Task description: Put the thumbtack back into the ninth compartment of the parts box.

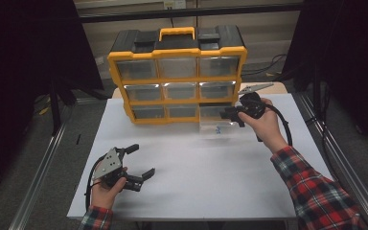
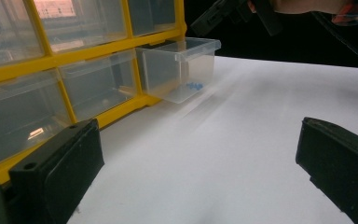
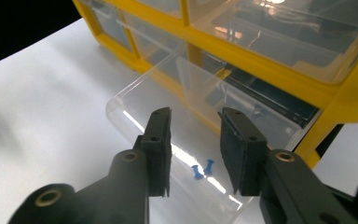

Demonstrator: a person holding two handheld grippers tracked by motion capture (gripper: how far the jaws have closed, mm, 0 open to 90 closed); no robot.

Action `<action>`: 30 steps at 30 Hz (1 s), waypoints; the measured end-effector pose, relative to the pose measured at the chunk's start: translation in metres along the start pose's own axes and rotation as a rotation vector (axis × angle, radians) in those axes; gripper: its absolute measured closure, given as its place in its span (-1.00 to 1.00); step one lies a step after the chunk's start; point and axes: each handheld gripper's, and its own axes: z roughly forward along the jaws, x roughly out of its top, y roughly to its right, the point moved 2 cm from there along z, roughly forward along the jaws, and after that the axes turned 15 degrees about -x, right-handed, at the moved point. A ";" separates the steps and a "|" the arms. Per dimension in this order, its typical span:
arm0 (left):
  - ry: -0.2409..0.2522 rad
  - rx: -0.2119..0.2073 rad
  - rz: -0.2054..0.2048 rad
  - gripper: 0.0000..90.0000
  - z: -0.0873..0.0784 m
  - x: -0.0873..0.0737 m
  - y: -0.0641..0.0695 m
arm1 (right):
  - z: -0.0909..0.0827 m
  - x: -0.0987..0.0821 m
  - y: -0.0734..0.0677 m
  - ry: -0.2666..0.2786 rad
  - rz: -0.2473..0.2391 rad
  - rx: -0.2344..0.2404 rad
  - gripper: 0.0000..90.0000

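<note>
Nine drawers (image 1: 217, 125), two blue pushpins (image 3: 202, 170), one organizer (image 1: 177, 76)

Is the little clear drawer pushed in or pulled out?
Pulled out. The clear drawer sticks far out of the yellow cabinet, with blue pins inside.

White bench (image 1: 196, 182) carries a yellow organizer (image 1: 177, 76) standing at its far edge. The organizer's bottom-right clear drawer (image 1: 218, 125) is pulled out, resting on the bench just in front.
</note>
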 end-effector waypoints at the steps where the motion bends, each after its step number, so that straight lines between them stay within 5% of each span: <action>1: 0.000 0.000 0.000 -0.99 0.000 0.000 0.000 | -0.001 -0.001 -0.001 0.003 -0.008 0.001 0.37; 19: 0.017 0.000 -0.020 -0.99 0.002 0.000 0.001 | -0.020 -0.021 -0.011 0.038 0.000 0.024 -0.33; 30: 0.016 0.002 -0.019 -0.99 0.002 0.000 0.001 | -0.022 -0.030 -0.019 0.051 -0.035 0.021 -0.51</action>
